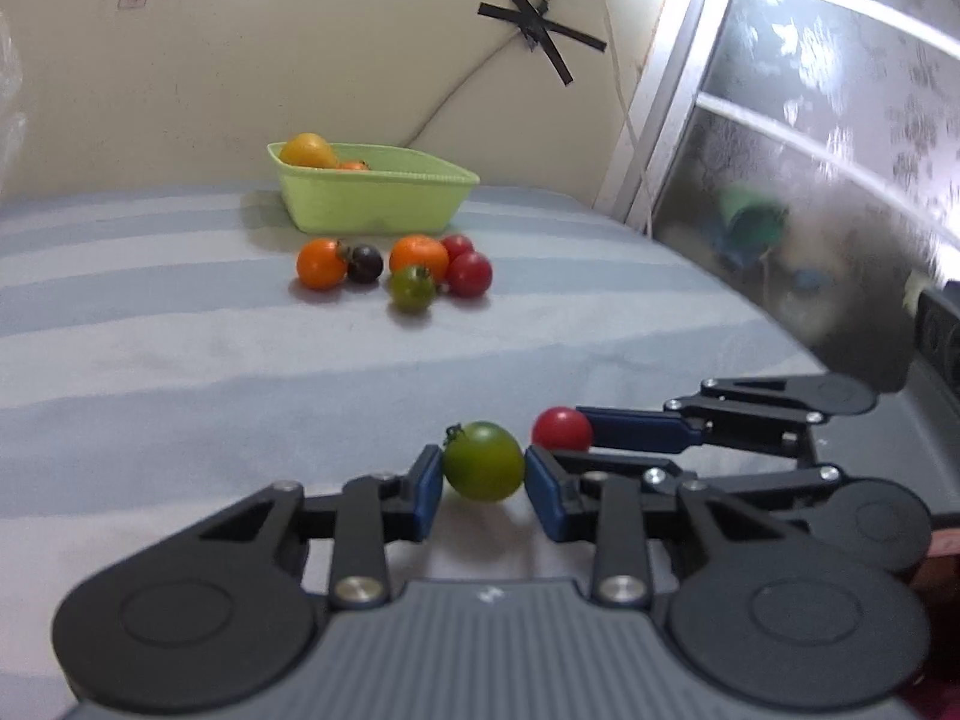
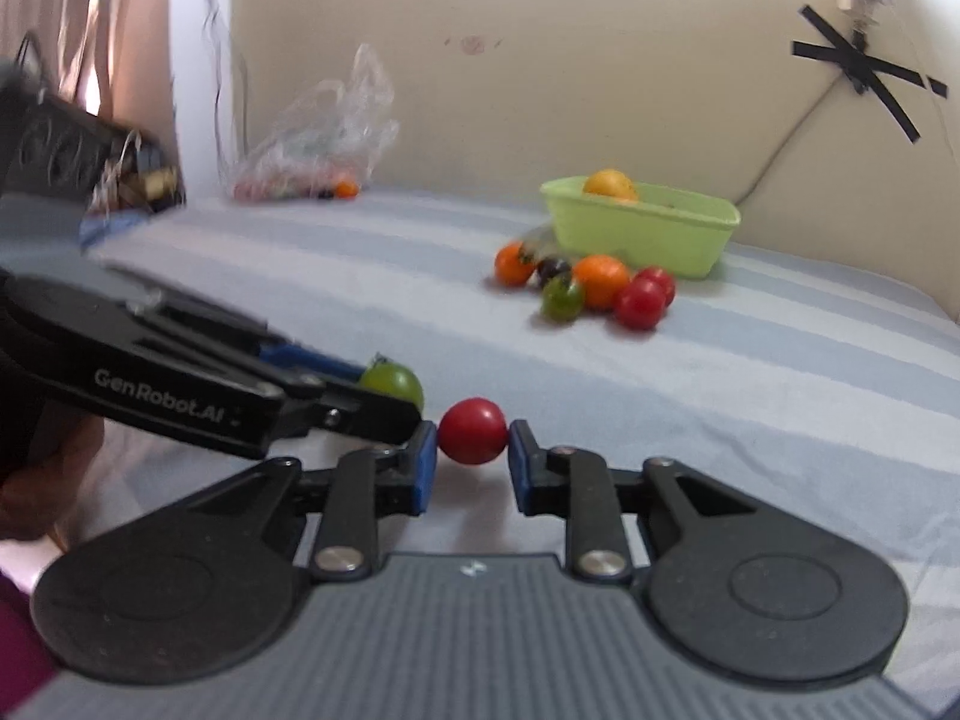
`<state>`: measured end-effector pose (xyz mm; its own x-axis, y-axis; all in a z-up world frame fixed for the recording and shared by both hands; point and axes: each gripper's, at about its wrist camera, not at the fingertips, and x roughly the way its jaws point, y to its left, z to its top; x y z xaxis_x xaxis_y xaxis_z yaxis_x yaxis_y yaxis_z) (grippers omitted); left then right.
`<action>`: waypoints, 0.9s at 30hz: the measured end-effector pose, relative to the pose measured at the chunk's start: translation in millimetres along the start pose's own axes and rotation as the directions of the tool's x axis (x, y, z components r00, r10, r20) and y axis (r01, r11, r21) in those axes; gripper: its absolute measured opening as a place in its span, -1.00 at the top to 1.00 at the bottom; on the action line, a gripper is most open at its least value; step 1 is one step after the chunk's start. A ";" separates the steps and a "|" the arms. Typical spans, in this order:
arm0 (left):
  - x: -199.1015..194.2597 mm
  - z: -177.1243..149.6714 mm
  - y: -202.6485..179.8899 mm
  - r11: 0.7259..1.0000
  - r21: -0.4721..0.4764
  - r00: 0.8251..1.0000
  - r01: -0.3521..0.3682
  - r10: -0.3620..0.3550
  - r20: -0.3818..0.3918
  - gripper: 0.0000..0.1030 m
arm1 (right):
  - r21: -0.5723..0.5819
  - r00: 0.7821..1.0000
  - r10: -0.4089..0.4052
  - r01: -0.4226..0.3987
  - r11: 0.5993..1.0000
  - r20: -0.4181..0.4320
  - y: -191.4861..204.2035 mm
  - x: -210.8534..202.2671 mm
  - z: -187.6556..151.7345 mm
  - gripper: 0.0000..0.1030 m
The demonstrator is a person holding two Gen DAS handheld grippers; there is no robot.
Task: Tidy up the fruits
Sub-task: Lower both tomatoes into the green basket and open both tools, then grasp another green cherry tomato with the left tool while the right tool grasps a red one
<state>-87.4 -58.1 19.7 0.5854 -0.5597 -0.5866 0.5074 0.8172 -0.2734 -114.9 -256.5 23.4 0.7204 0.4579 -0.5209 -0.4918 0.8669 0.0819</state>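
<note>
My left gripper (image 1: 483, 480) is shut on a green tomato (image 1: 483, 461) and holds it above the striped cloth. My right gripper (image 2: 471, 447) is shut on a red tomato (image 2: 473, 431), close beside the left one; it also shows in the left wrist view (image 1: 561, 429). A light green basket (image 1: 372, 195) stands at the back by the wall with a yellow fruit (image 1: 307, 150) in it. In front of it lies a cluster of tomatoes: orange (image 1: 321, 264), dark purple (image 1: 365, 263), orange (image 1: 418, 257), green (image 1: 411, 287) and red (image 1: 470, 274).
A blue-and-white striped cloth (image 1: 180, 330) covers the surface. A clear plastic bag (image 2: 318, 138) with fruit lies at the far left by the wall. A window frame (image 1: 678, 90) and cable run along the right. Black tape crosses (image 1: 540, 24) mark the wall.
</note>
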 end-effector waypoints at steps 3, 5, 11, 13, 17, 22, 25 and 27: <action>3.5 28.5 6.6 1.000 -0.003 1.000 0.012 -0.012 0.025 0.41 | 0.067 0.999 0.028 -0.030 0.997 0.037 -21.9 4.2 22.4 0.45; 12.0 53.7 13.0 1.000 -0.005 0.999 0.014 -0.014 0.036 0.41 | 0.061 0.997 0.016 -0.020 0.998 0.073 -35.9 12.7 40.3 0.45; 62.2 134.1 48.2 0.999 -0.038 0.995 -0.037 0.040 0.091 0.40 | 0.119 0.987 -0.062 0.044 0.992 0.149 -94.5 62.4 91.4 0.45; 84.4 155.9 64.4 0.996 -0.072 0.995 -0.050 0.056 0.083 0.40 | 0.151 0.983 -0.099 0.076 0.986 0.152 -112.0 82.6 101.8 0.45; 124.1 183.9 86.8 0.988 -0.119 0.994 -0.094 0.100 0.046 0.40 | 0.175 0.985 -0.131 0.111 0.978 0.108 -131.7 120.6 111.9 0.45; 155.4 187.7 93.2 0.980 -0.108 0.986 -0.165 0.167 0.011 0.16 | 0.160 0.983 -0.165 0.150 0.976 0.086 -135.3 143.0 108.8 0.38; 158.3 184.1 92.6 0.978 -0.124 0.985 -0.170 0.172 0.004 0.09 | 0.157 0.980 -0.176 0.160 0.975 0.095 -131.6 138.7 107.1 0.17; 149.4 181.0 89.9 0.981 -0.122 0.988 -0.152 0.155 0.015 0.09 | 0.163 0.979 -0.170 0.151 0.975 0.112 -132.9 129.7 107.0 0.17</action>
<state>160.1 -93.2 45.4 0.6666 -0.4280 -0.6103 0.3312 0.9036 -0.2718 96.2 -291.2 35.9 0.8435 0.3228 -0.4292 -0.2912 0.9464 0.1395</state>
